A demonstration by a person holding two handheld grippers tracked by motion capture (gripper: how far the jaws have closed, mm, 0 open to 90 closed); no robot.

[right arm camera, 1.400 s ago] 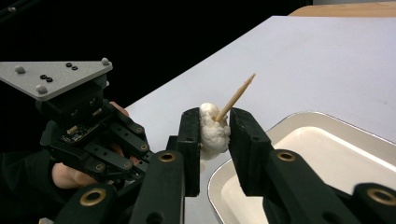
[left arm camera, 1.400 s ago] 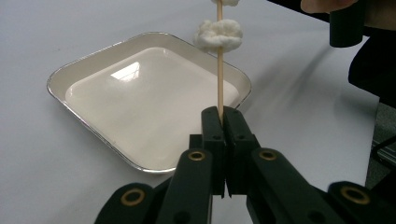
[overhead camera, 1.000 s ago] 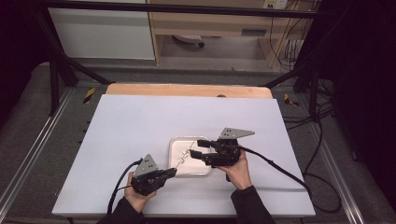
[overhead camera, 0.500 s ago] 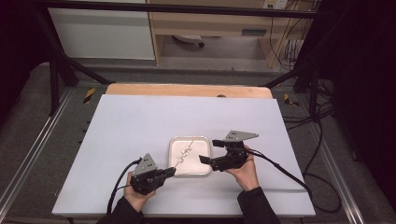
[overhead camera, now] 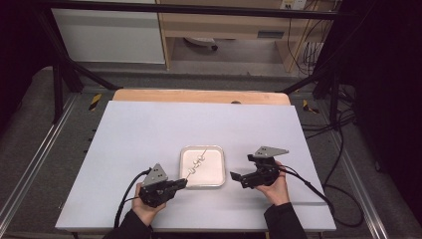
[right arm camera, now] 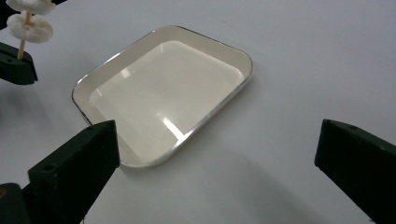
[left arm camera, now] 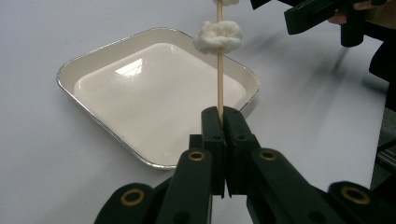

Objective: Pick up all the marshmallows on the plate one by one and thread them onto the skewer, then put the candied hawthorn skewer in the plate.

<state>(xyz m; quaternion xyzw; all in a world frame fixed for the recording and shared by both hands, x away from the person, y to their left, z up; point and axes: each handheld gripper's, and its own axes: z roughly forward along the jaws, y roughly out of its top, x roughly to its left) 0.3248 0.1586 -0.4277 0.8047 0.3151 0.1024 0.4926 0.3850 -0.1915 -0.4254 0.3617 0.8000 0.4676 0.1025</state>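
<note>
A thin wooden skewer (left arm camera: 219, 88) with white puffy pieces (left arm camera: 218, 35) threaded on it stands up from my left gripper (left arm camera: 223, 116), whose jaws are shut on its lower end. In the high view the skewer (overhead camera: 195, 167) slants from the left gripper (overhead camera: 183, 183) out over the cream metal-rimmed tray (overhead camera: 215, 175). My right gripper (overhead camera: 241, 168) hovers just right of the tray, open, with nothing between its jaws. The right gripper view has its wide-apart jaws (right arm camera: 218, 135) framing the tray (right arm camera: 205, 122), and the skewer's white pieces (right arm camera: 29, 27) at top left.
The tray sits near the front middle of a white table (overhead camera: 149, 129), with a wooden strip (overhead camera: 199, 96) along the far edge. Cables trail from both grippers toward the front. Dark frame rails and floor surround the table.
My right gripper has drawn back to the right, from over the tray and skewer to beside the tray. The left gripper has stayed put, holding the skewer.
</note>
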